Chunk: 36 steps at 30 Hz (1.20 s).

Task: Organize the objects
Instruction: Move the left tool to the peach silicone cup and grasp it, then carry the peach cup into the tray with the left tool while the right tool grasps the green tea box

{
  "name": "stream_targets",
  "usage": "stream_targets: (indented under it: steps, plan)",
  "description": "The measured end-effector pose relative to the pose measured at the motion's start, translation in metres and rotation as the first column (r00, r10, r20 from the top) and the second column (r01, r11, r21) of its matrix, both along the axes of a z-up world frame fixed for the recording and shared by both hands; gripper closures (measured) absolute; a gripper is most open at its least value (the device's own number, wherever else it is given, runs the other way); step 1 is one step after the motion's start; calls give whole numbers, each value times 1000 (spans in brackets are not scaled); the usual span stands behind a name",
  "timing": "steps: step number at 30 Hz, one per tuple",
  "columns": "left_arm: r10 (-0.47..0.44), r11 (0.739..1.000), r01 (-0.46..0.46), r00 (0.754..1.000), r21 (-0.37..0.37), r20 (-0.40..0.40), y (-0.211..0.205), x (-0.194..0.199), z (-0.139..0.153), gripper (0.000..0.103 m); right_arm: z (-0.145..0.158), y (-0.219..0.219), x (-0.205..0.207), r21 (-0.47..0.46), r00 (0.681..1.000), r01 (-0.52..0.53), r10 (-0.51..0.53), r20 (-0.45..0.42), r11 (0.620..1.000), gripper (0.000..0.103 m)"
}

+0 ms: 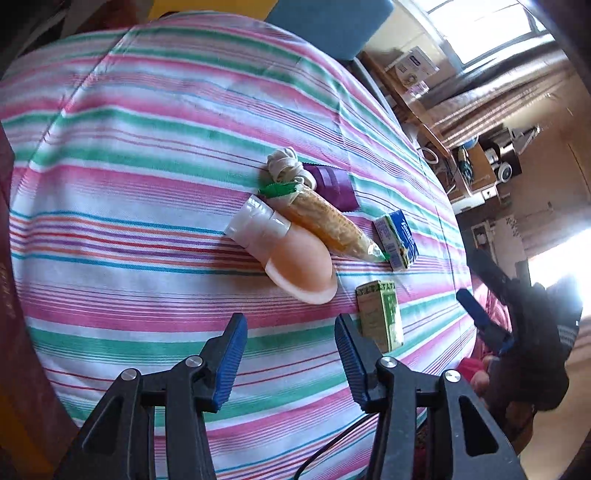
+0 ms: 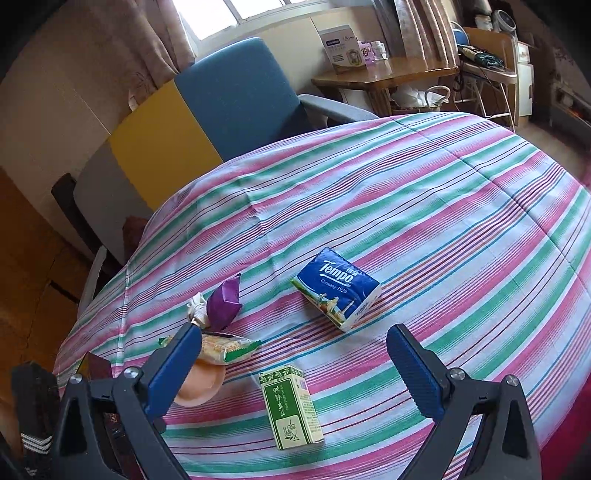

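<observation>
claws both apart, empty: left claw (image 1: pixel 291 334) above peach bottle (image 1: pixel 291 264) on striped worktop (image 1: pixel 129 184); right claw (image 2: pixel 291 356) over green box (image 2: pixel 291 406). judgement: straddle squarely before closing.

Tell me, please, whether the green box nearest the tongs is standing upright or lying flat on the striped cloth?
Lying flat. The green box rests on a broad face on the striped cloth, printed front facing up.

A lived-in home room: striped tablecloth (image 2: pixel 406 206), blue armchair (image 2: pixel 236 92), curtained window (image 2: pixel 236 11), cluttered wooden side table (image 2: pixel 380 75).
</observation>
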<state>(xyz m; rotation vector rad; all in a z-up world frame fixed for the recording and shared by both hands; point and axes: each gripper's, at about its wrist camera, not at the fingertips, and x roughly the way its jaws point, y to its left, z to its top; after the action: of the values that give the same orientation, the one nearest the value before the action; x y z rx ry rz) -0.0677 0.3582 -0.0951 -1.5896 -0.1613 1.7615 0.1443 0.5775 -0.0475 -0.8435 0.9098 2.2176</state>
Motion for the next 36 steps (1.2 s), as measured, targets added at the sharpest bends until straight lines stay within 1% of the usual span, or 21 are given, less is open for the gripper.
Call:
stream_targets:
  steps: [2,5,8,9,10,12,13,18,19,20,21,22,23,26,32,34,35,36]
  plan:
    - [39,999,-39,999,21,17,5,-5,-7,53,-1,1,-1,-7,1000,-5,5,-2,1000,2]
    - [61,997,-62,997,50,37,15,-7,-13,53,-3,1,-2,-17,1000,-7,7,2,1000,2]
    - [84,994,-86,996,64,34,23,-9,-16,48,-4,1,-3,-22,1000,-16,16,-2,1000,2]
    - [87,995,-88,996,54,32,25,-9,-17,44,-4,0,-3,-22,1000,-18,18,-2,1000,2]
    - [91,995,-92,995,34,31,30,-10,-22,43,-4,0,-4,-22,1000,-21,21,-3,1000,2]
    - [100,994,-101,994,34,34,34,-12,-28,43,-4,-1,-4,-20,1000,-26,26,-4,999,2]
    - [108,993,-109,994,38,19,37,-13,-27,42,-4,-1,-4,-20,1000,-27,27,-4,999,2]
    - [128,992,-128,992,12,-11,52,-22,-26,41,-5,-2,-7,-19,999,-38,38,5,999,2]
    - [123,992,-123,992,10,-23,54,-23,-26,41,-5,-3,-7,-15,999,-40,40,8,999,2]
    - [111,994,-111,993,6,-41,54,-23,-25,44,-6,-4,-8,-13,999,-42,42,10,999,2]
    - [97,995,-98,993,-6,-62,54,-21,-24,57,-6,-4,-8,-11,999,-44,44,12,999,2]
    - [74,997,-76,994,-15,-85,55,-19,-25,58,-6,-4,-9,-9,999,-46,46,15,999,2]
    - [58,998,-59,994,-7,-94,53,-17,-25,58,-7,-4,-10,-6,999,-48,48,20,999,2]
    - [22,1000,-24,993,-14,-118,41,-11,-20,59,-8,-4,-12,0,998,-54,54,33,999,2]
    - [-34,998,23,976,-53,-213,12,10,-5,59,-12,-4,-16,-3,995,-71,71,64,997,2]
    - [-48,998,37,970,-50,-238,1,17,3,59,-16,-6,-20,-7,993,-85,85,87,996,7]
    - [-56,998,45,968,-49,-246,-3,21,6,59,-17,-8,-22,-7,991,-93,94,99,996,14]
    - [-65,997,54,964,-49,-256,-7,25,10,59,-20,-9,-24,-12,988,-106,106,112,994,22]
